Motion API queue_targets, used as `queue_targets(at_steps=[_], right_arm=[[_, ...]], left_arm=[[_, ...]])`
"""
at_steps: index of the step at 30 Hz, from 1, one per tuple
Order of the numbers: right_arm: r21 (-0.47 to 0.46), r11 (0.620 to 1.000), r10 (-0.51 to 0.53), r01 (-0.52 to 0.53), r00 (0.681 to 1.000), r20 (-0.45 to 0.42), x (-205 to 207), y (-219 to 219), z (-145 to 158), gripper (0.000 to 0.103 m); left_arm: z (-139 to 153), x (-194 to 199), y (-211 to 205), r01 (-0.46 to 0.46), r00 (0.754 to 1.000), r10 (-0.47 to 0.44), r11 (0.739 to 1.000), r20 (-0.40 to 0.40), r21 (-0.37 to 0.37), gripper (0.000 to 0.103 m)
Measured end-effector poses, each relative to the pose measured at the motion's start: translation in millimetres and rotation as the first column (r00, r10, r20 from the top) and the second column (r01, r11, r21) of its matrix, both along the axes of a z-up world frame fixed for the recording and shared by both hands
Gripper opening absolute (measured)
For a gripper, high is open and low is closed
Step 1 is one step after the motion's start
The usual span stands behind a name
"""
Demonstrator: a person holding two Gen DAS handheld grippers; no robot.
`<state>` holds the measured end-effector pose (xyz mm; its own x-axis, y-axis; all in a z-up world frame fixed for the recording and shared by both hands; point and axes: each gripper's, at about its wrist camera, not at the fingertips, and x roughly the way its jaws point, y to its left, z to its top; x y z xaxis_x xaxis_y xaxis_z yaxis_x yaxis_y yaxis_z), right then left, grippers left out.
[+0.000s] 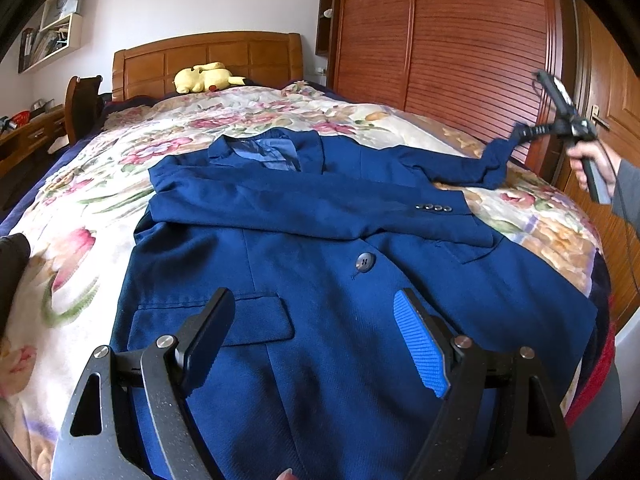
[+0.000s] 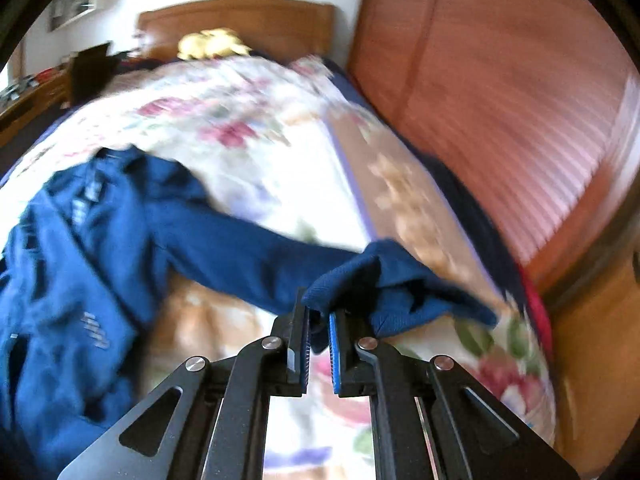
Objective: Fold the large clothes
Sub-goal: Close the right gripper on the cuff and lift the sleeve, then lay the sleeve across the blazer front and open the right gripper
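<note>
Navy blue woven suit jacket (image 1: 320, 248) spread front-up on floral-quilted bed (image 1: 100, 184), right gripper (image 2: 319, 344) clamped on its sleeve cuff (image 2: 384, 280) lifted off the bed's wardrobe side, left gripper (image 1: 316, 340) wide apart, empty, above the jacket's hem.

left gripper (image 1: 316, 340): black, silver screws | fingers (image 1: 420, 344): blue ribbed | sleeve (image 1: 628, 196): grey
</note>
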<state>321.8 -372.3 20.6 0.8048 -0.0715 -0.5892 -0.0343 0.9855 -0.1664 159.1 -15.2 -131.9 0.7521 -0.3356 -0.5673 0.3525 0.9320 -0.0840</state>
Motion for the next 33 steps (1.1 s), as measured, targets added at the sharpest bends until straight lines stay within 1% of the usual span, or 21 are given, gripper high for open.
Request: queue_targets(at_steps=[6, 10, 15, 21, 24, 26, 28, 30, 33], right_arm=[[-0.048, 0.991, 0.124, -0.121, 0.990, 0.068, -27.8, 66.4, 38.9, 0.007], [-0.067, 0.979, 0.196, -0.191, 0.976, 0.098, -44.3, 103.8, 52.6, 0.006], [-0.069, 0.961, 0.275, -0.268, 0.949, 0.153, -69.6, 130.6, 72.3, 0.006], [-0.081, 0.921, 0.390, -0.381, 0.899, 0.198, -93.4, 167.6, 81.9, 0.006], [-0.091, 0.890, 0.457, -0.448, 0.865, 0.210, -106.0, 194.1, 86.7, 0.006], [-0.097, 0.871, 0.490, -0.481, 0.843, 0.220, -117.1, 203.1, 88.4, 0.006], [-0.103, 0.844, 0.536, -0.527, 0.814, 0.223, -130.0, 215.0, 85.8, 0.006], [-0.103, 0.826, 0.563, -0.554, 0.798, 0.215, -134.3, 220.5, 79.7, 0.006], [-0.086, 0.813, 0.581, -0.577, 0.792, 0.187, -138.7, 222.5, 71.6, 0.006]], left_arm=[[5.4, -4.5, 1.4, 0.010, 1.000, -0.009, 1.000, 0.022, -0.006, 0.082], [7.7, -6.2, 4.0, 0.009, 1.000, -0.009, 1.000, 0.028, -0.009, 0.082], [10.3, -6.6, 9.0, 0.001, 0.999, 0.000, 1.000, 0.032, -0.027, 0.082], [12.6, -6.9, 12.4, -0.005, 0.999, 0.006, 0.999, 0.038, -0.037, 0.082], [13.9, -7.3, 14.2, -0.008, 0.999, 0.010, 0.999, 0.041, -0.040, 0.082], [14.8, -7.4, 16.0, -0.012, 0.999, 0.013, 0.999, 0.043, -0.042, 0.082], [15.5, -7.5, 17.8, -0.018, 0.999, 0.019, 0.999, 0.044, -0.043, 0.082], [16.3, -8.0, 20.1, -0.022, 0.999, 0.024, 0.999, 0.046, -0.045, 0.082], [17.2, -8.2, 24.1, -0.029, 0.998, 0.031, 0.998, 0.047, -0.051, 0.082]])
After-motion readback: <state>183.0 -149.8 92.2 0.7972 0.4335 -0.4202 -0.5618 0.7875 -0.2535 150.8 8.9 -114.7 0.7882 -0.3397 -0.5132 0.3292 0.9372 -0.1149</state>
